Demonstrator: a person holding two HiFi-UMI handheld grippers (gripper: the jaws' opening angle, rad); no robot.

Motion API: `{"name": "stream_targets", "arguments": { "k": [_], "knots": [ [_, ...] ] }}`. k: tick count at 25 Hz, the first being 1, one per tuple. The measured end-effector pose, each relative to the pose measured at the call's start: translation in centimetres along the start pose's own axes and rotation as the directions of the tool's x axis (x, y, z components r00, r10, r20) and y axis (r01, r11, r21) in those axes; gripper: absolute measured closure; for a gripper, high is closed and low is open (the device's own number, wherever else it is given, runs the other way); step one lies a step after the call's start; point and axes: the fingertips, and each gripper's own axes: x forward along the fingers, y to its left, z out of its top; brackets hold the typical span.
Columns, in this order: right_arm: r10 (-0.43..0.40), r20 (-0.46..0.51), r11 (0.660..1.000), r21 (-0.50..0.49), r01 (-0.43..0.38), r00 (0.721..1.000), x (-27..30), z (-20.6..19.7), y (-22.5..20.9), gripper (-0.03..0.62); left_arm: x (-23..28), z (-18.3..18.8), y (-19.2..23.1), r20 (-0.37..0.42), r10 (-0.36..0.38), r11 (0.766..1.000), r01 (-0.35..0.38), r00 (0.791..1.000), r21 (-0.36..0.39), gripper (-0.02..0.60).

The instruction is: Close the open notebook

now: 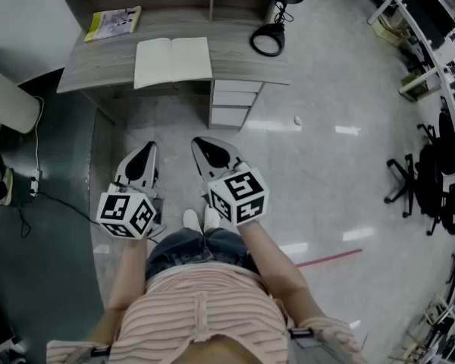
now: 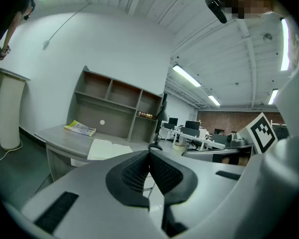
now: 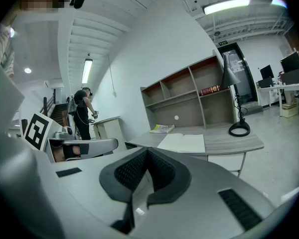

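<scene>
At the far left a white rounded column is standing beside the desk, and a dark cable is trailing over the floor near it. I am holding my left gripper low in front of me, well short of the desk, pointing toward it and tipping slightly downward. In the left gripper view its jaws are pressing together at the tips with nothing between them.

On the desk's left end a yellow booklet is lying flat. To its right, apart from it, the open notebook is lying near the desk's front edge with both blank pages facing up. It is well apart from both of my grippers.

I am holding my right gripper just beside the left one, also aiming at the desk. In the right gripper view its jaws are likewise meeting tip to tip, gripping nothing.

Under the desk, below and right of the notebook, a white drawer unit is sitting. Further right on the desktop a black desk lamp is resting on its ring-shaped base, apart from the notebook. Behind the desktop a shelf unit is rising against the wall. At the far right black office chairs are standing on the pale floor, and a thin red line is running across it.
</scene>
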Motion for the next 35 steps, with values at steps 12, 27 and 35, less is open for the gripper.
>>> {"name": "stream_targets", "arguments": {
  "k": [12,27,35],
  "knots": [
    [0.035,-0.02,0.999,0.007,-0.034,0.999,0.7,-0.8,0.3,0.577,0.5,-0.7,1.1,-0.011,0.015,0.999,-0.015,1.0,-0.033,0.572],
    [-0.016,-0.034,0.999,0.031,0.017,0.999,0.7,-1.1,-4.6,0.574,3.0,-1.2,1.6,-0.033,0.063,0.998,-0.063,0.997,-0.02,0.572],
    [-0.001,-0.007,1.0,0.03,0.001,1.0,0.5,0.4,-5.9,0.574,3.6,0.0,2.2,-0.05,0.107,0.994,-0.106,0.993,0.019,0.571]
  ]
}}
